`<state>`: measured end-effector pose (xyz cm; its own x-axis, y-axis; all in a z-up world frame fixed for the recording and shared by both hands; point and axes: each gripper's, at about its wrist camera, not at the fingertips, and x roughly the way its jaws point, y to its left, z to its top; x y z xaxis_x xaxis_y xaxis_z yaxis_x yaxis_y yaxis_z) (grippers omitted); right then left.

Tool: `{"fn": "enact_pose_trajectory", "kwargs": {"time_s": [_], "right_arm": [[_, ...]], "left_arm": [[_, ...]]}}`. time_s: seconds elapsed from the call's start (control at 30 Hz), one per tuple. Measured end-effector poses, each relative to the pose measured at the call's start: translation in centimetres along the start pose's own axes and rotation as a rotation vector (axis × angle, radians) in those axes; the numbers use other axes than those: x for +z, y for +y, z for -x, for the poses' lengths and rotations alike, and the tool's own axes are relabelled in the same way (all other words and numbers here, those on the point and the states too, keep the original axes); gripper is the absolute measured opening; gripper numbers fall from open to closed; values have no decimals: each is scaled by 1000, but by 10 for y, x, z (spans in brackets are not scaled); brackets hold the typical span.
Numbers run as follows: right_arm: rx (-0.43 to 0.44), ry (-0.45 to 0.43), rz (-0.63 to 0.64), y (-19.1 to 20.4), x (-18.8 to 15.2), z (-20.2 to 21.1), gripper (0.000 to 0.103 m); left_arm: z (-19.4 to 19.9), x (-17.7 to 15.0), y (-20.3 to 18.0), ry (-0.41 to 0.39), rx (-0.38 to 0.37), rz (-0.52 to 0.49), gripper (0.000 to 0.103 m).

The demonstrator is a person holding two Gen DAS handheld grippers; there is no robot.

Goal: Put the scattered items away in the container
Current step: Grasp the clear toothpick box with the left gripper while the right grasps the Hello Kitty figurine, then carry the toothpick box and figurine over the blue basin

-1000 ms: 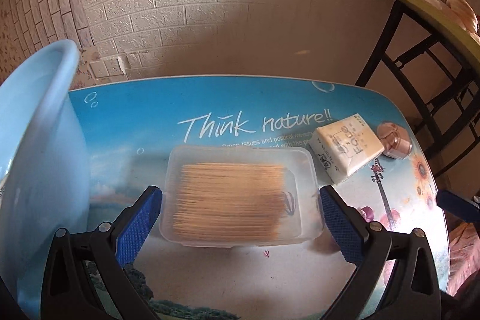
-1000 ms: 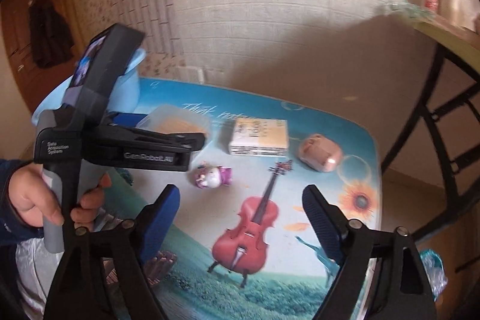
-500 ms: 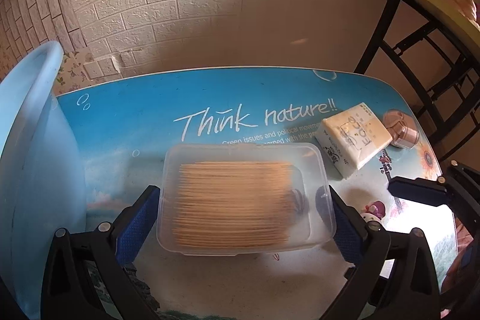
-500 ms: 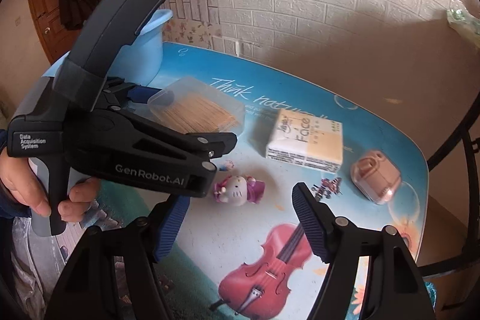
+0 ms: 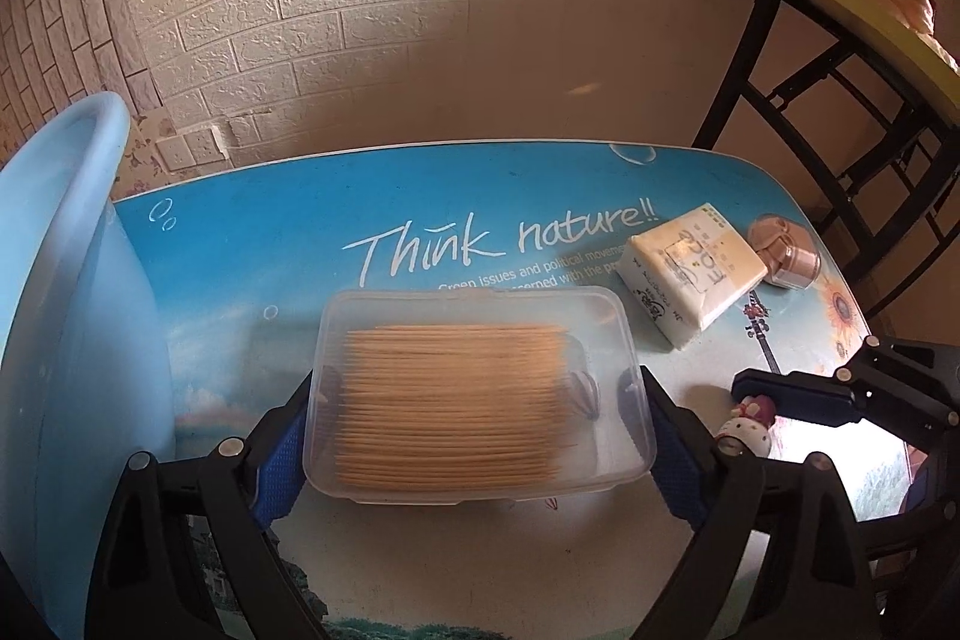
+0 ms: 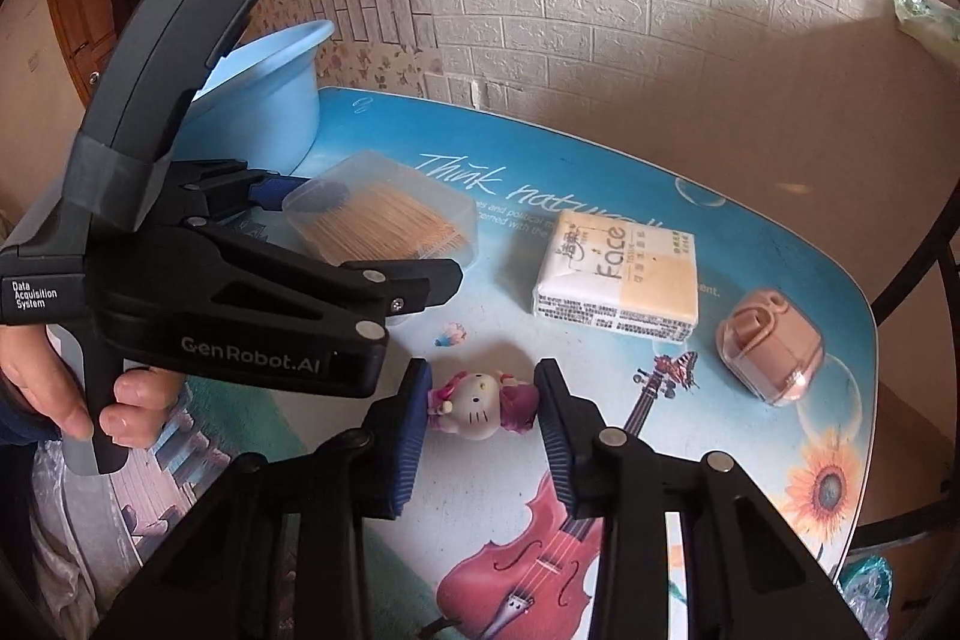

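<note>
The left gripper [image 5: 477, 436] grasps the toothpick box [image 5: 474, 391] between its fingers, while the right gripper [image 6: 483, 409] clenches the cat figurine [image 6: 477, 403] (lying on the desk [image 6: 750, 460]).

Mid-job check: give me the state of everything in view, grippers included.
Left gripper: shut on toothpick box.
Toothpick box: lid closed, full, between the pads.
Right gripper: around the cat figurine, contact unclear.
Cat figurine: on the table.
Tissue pack: sealed, flat on table.
Pink case: closed, on table.
Basin: contents not visible.
</note>
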<state>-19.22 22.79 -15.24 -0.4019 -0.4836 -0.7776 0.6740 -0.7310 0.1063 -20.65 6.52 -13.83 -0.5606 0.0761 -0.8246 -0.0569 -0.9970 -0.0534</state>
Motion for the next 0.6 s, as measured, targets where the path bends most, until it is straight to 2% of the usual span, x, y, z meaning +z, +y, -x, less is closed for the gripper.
{"fn": "enact_pose_trajectory", "kwargs": {"time_s": [0.4, 0.6], "right_arm": [[-162, -65, -215, 1, -29, 33, 36], [-245, -99, -375, 14, -48, 55, 36]], "left_arm": [[35, -38, 0, -51, -10, -62, 94], [62, -59, 3, -103, -33, -46, 94]]}}
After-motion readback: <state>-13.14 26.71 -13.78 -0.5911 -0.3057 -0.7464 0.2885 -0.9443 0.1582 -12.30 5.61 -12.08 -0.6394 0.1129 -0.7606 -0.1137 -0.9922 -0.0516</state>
